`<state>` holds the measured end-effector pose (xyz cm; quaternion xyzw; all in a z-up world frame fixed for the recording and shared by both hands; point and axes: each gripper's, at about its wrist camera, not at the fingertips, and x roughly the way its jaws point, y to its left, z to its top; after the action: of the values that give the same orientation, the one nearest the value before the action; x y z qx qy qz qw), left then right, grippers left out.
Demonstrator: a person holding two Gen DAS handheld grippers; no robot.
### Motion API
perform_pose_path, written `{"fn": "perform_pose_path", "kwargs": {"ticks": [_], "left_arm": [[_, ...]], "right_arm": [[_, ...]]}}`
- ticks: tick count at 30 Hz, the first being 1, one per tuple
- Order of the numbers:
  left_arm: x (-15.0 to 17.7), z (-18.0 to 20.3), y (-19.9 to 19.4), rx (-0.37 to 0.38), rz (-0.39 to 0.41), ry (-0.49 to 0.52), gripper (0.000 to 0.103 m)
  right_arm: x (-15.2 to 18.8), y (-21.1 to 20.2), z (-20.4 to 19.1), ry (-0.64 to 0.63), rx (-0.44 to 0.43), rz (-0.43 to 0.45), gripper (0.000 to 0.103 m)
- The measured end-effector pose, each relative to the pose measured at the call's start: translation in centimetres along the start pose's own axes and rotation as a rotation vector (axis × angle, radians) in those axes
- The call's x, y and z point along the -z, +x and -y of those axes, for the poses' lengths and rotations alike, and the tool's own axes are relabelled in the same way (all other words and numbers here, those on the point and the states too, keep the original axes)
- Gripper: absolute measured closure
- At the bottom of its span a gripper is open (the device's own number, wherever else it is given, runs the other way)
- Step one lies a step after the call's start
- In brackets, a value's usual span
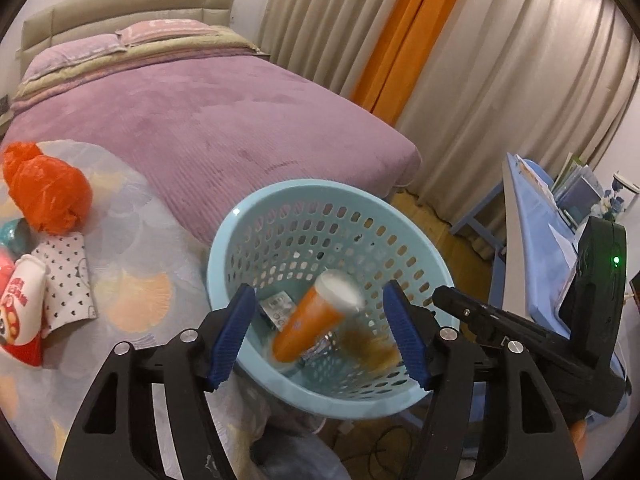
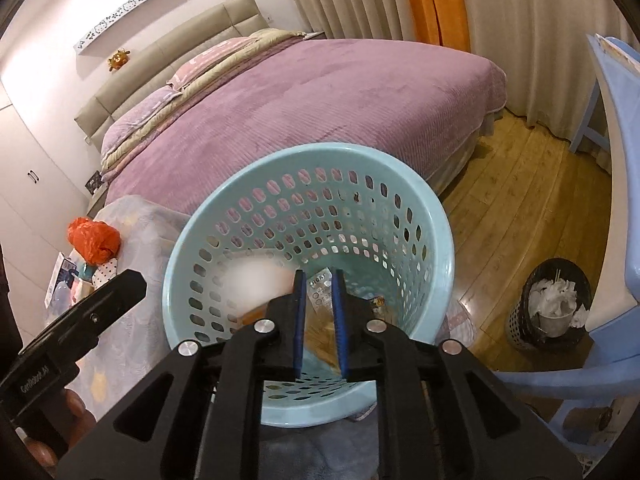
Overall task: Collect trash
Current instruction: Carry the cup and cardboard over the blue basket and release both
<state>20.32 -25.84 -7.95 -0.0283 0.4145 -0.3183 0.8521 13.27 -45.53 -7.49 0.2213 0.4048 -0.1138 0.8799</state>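
A light blue perforated basket (image 1: 312, 187) (image 2: 320, 151) stands beside the cloth-covered table, below both grippers. My left gripper (image 1: 320, 332) is open over the basket mouth. A blurred orange cup with a white top (image 1: 316, 320) (image 2: 252, 280) is inside the basket, free of the pads. My right gripper (image 2: 320, 316) has its blue pads a narrow gap apart, with nothing pressed between them. Under it lie a blurred brown piece (image 1: 368, 344) (image 2: 320, 338) and a printed wrapper (image 1: 276, 308) (image 2: 320, 284) in the basket.
On the table (image 1: 132, 280) lie an orange plastic bag (image 1: 48, 188) (image 2: 94, 238), a red and white packet (image 1: 20, 300) and spotted paper (image 1: 66, 276). A purple bed (image 1: 200, 120) is behind. A blue chair (image 2: 616, 200) and a black bin of paper (image 2: 554, 304) stand to the right.
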Motion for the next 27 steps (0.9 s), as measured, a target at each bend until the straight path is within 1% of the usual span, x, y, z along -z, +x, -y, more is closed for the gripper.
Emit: {"fn": "perform_pose_path", "kwargs": {"ticks": [2, 4, 6, 8, 11, 15, 19, 23, 27], "left_arm": [[0.2, -0.2, -0.4, 0.000, 0.007, -0.009, 0.038], [0.1, -0.6, -0.9, 0.003, 0.015, -0.019, 0.038], [0.2, -0.8, -1.7, 0.002, 0.029, -0.025, 0.038], [0.4, -1.2, -2.7, 0.004, 0.044, -0.035, 0.038], [0.6, -1.7, -4.2, 0.003, 0.069, -0.047, 0.038], [0.9, -2.6, -6.5, -0.015, 0.112, -0.064, 0.032], [1.5, -4.2, -9.2, -0.039, 0.151, -0.096, 0.032], [2.3, -6.7, -12.4, -0.094, 0.204, -0.148, 0.027], [3.2, -9.6, -15.3, -0.163, 0.246, -0.215, 0.026]], "right_arm": [[0.0, -0.3, 0.0, 0.001, -0.008, 0.006, 0.088], [0.0, -0.7, -0.4, -0.002, -0.015, 0.016, 0.082], [0.0, -1.2, -0.8, -0.009, -0.017, 0.028, 0.069], [0.1, -1.8, -1.3, -0.020, -0.020, 0.045, 0.059], [0.2, -2.6, -2.3, -0.041, -0.031, 0.063, 0.059], [0.5, -3.5, -3.8, -0.073, -0.057, 0.077, 0.059], [0.9, -4.1, -5.9, -0.115, -0.086, 0.083, 0.058], [1.5, -4.3, -8.1, -0.162, -0.108, 0.081, 0.058], [2.4, -4.2, -10.7, -0.215, -0.139, 0.071, 0.058]]}}
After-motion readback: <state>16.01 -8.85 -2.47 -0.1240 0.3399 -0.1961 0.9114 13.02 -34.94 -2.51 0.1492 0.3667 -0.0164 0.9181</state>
